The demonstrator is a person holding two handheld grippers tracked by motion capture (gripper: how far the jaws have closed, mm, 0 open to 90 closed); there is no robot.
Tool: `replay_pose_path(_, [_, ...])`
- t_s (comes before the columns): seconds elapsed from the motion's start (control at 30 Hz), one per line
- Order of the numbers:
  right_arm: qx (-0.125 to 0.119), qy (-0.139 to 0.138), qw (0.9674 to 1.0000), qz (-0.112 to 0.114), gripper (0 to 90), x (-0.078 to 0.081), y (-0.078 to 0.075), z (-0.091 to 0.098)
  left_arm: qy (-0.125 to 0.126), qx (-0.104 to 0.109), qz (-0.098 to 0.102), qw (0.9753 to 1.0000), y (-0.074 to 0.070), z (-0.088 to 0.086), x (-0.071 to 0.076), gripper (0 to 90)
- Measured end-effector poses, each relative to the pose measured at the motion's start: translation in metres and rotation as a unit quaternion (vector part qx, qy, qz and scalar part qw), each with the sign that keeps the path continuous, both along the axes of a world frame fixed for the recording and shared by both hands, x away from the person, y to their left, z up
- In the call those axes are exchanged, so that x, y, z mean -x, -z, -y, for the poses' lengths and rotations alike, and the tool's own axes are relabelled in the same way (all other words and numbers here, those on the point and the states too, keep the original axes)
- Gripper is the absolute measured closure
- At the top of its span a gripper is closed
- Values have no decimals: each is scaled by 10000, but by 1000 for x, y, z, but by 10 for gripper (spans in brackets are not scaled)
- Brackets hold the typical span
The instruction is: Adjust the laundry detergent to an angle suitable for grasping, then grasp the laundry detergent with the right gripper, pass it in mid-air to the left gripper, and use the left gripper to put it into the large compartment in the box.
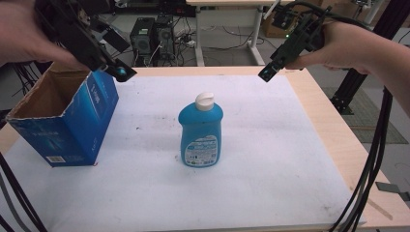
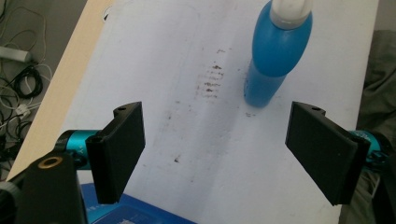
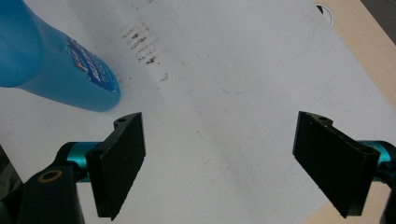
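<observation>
A blue bottle (image 1: 200, 130) with a white flip cap stands upright in the middle of the white mat (image 1: 261, 183). An open blue cardboard box (image 1: 63, 121) stands at the left. My left gripper (image 1: 121, 72) hovers above the box's far right corner, well above the table. In the left gripper view my left gripper (image 2: 215, 154) is open with nothing between its pads, the bottle (image 2: 275, 51) ahead and a box corner (image 2: 126, 212) below. My right gripper (image 1: 268, 72) hangs over the mat's far right part. In the right gripper view my right gripper (image 3: 219, 168) is open and empty, with the bottle (image 3: 46, 65) at upper left.
The mat lies on a wooden table (image 1: 333, 130) whose bare edge runs along the right. Black cables (image 1: 372, 169) hang down at the right front. Computer towers (image 1: 150, 36) and a desk leg (image 1: 254, 34) stand on the floor behind the table.
</observation>
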State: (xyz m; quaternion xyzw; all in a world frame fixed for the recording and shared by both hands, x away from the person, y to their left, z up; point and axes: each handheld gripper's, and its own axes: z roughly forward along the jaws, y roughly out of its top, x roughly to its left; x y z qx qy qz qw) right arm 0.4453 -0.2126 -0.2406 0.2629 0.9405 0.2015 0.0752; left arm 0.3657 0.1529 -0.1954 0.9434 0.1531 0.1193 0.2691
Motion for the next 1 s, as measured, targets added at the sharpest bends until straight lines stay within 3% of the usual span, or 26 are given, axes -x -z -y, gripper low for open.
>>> replay_pose_path(0.37, [-32,-20,10000,50,163,0,-1,2,-184,-15,-30,9998,-2,-3,-6,201])
replay_pose_path(0.63, [-256,-314,9991,84,163,4,-5,5,-199,1,6,9998,-10,-6,-5,201])
replay_pose_path(0.83, [-582,-690,9959,117,163,9,-8,7,-224,18,-17,9997,-11,-9,-7,201])
replay_pose_path(1.0, [-882,-1015,9909,36,163,13,-3,7,-182,57,25,9998,-15,-11,-9,201])
